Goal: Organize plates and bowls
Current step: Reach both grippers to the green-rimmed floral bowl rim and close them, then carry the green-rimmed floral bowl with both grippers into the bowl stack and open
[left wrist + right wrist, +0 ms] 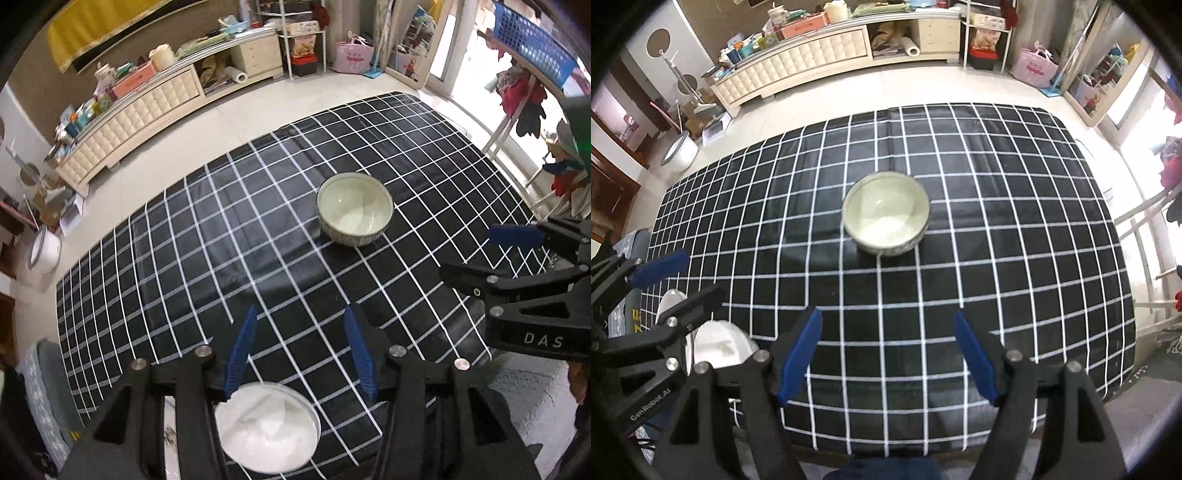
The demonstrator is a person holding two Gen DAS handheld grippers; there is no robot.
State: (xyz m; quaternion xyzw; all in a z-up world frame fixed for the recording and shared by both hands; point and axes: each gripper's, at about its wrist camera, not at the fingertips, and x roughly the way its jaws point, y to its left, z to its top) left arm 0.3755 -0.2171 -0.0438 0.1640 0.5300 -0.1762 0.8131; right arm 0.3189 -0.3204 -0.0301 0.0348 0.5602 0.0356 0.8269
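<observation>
Checked tablecloth [997, 221], lone bowl [885, 213], plate [267, 428] near edge

Bright window glare (fisheye-warped edges)

A ceramic bowl [885, 213] stands alone mid-tabletop [1015, 229], cloth open all around it. A white plate [266, 428] occupies the near-left edge.

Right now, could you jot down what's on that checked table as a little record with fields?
surface: table under a black-and-white checked cloth
bowl: pale bowl, upright, empty, mid-table
plate: white plate at the near edge, under the left hand-held gripper
left hand-held gripper: open, holding nothing
right hand-held gripper: open, holding nothing, pointed at the bowl
stacking: not yet done; bowl and plate apart
</observation>
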